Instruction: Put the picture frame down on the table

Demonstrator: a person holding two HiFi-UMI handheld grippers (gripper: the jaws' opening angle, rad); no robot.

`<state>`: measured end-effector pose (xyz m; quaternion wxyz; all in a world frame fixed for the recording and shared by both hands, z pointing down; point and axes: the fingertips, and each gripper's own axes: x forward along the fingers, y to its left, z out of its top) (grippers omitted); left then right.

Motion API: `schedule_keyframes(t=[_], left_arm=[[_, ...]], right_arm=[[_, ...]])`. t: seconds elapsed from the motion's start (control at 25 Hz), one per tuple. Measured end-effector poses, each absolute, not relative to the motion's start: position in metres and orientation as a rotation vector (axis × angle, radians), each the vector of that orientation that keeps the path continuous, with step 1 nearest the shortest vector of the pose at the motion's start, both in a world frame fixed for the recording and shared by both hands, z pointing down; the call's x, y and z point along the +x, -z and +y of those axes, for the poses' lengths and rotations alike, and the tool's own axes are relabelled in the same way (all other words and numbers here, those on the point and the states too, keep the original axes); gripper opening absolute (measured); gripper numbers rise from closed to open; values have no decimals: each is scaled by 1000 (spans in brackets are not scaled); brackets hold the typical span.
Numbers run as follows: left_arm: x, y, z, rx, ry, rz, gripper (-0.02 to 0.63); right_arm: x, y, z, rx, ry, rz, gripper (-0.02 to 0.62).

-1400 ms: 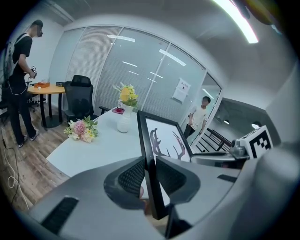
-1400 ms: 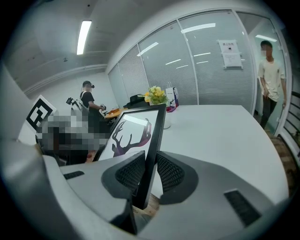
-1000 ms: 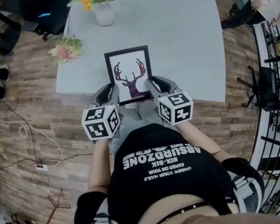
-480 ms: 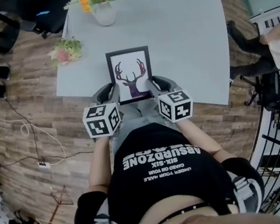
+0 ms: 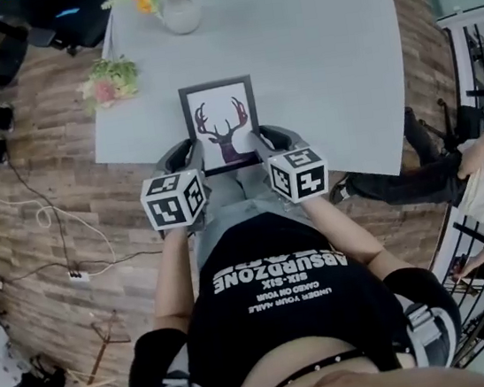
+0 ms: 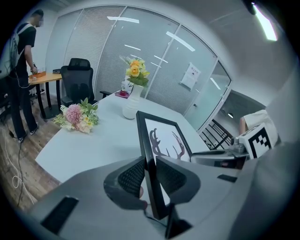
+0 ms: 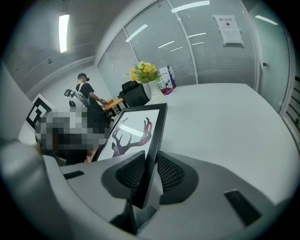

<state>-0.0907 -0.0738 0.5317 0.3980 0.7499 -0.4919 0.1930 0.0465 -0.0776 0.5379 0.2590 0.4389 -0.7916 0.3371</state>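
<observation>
1. Nearest the person, the left gripper (image 5: 190, 155) has its ribbed pads pressed onto the left edge of the picture frame (image 5: 222, 124), low down on that side.
2. Just across from it, the right gripper (image 5: 261, 141) pinches the frame's right edge in the same way, so the frame sits between the two.
3. The frame, black with a deer-antler print, is held tilted over the near edge of the white table (image 5: 320, 52). I can't make out whether its lower edge touches the top.
4. Further along, at the table's left edge, lies a bouquet of pink flowers (image 5: 108, 80).
5. At the far end stands a white vase (image 5: 179, 11) of yellow flowers, well apart from the frame.
6. Beyond the table is a black office chair (image 6: 78, 84).
</observation>
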Motion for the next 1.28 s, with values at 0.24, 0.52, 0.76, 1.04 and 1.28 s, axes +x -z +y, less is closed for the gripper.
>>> schedule_keyframes(t=[0.24, 0.52, 0.76, 1.04, 1.28], left_arm=[[-93, -546, -77, 1876, -513, -1221, 86], [-92, -570, -79, 1840, -550, -1188, 86], [-93, -588, -83, 1811, -571, -1162, 86], [-92, -610, -85, 1777, -598, -1143, 86], [-93, -626, -85, 1740, -619, -1131, 86]], right_arm=[[44, -551, -81, 1178, -931, -2113, 94], [45, -574, -83, 1159, -951, -2059, 94], [43, -589, -87, 1134, -971, -2030, 94], [44, -607, -91, 1124, -966, -2011, 94], [44, -621, -92, 1103, -981, -1986, 94]])
